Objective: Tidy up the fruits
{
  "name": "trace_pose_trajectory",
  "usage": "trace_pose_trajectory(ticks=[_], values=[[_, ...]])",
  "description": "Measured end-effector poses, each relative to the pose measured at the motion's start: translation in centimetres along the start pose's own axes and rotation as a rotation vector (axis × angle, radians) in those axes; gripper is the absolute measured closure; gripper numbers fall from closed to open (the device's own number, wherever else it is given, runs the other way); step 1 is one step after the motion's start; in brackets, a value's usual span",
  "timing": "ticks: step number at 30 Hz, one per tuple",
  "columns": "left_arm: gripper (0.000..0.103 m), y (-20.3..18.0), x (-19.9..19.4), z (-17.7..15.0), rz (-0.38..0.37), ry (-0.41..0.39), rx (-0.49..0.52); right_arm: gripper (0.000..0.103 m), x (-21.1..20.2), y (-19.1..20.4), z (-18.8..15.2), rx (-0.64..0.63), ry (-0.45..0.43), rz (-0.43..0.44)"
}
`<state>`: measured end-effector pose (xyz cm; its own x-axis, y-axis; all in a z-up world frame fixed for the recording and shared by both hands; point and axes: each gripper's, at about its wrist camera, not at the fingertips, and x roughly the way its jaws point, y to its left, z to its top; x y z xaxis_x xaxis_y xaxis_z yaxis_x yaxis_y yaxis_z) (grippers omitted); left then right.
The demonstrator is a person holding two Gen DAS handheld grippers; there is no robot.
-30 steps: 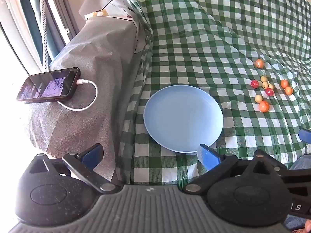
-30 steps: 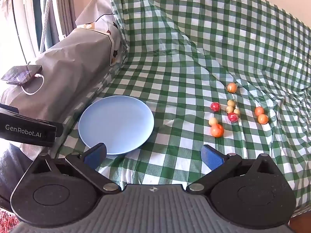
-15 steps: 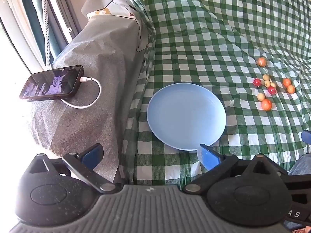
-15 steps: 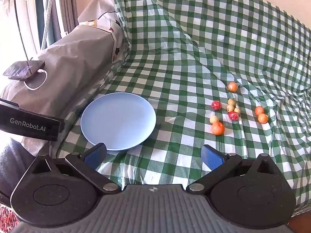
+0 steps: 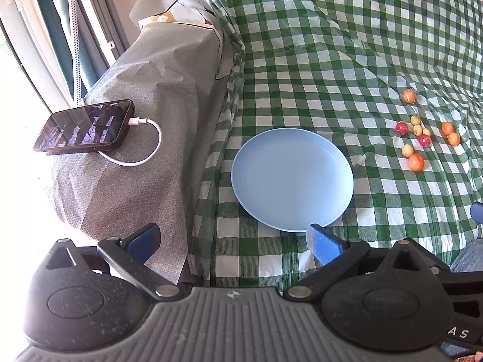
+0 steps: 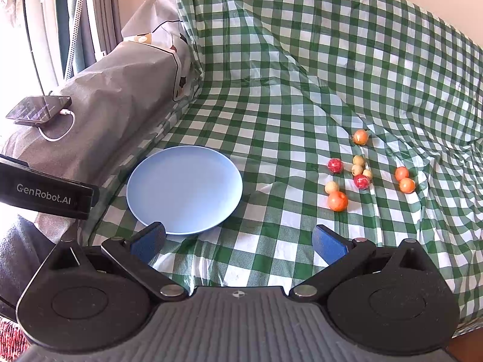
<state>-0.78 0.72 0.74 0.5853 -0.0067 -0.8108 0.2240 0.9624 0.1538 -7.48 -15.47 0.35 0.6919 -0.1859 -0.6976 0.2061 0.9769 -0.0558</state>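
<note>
A light blue plate (image 5: 292,178) lies empty on the green checked cloth; it also shows in the right wrist view (image 6: 184,188). Several small round fruits, orange, red and pale yellow, lie in a loose cluster to the plate's right (image 5: 416,134) (image 6: 359,172). The nearest is an orange one (image 6: 337,201). My left gripper (image 5: 232,241) is open and empty, just short of the plate's near rim. My right gripper (image 6: 238,242) is open and empty, near the plate's front right edge, with the fruits ahead to the right.
A grey covered bundle (image 5: 145,96) lies left of the plate with a black phone (image 5: 84,126) and white cable on it. The cloth rises in folds at the back (image 6: 332,45). The left gripper's body (image 6: 45,193) shows at the right view's left edge.
Both grippers have drawn back and risen slightly, so the plate and fruits sit a little farther off. Nothing on the cloth has moved.
</note>
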Motion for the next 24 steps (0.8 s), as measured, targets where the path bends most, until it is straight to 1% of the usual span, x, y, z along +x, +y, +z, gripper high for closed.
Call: trace_pose_trajectory(ticks=[24], values=[[0.000,-0.28,0.21,-0.11,0.001,0.008,0.011,0.001,0.10,0.18,-0.09,0.003,0.004,-0.004]])
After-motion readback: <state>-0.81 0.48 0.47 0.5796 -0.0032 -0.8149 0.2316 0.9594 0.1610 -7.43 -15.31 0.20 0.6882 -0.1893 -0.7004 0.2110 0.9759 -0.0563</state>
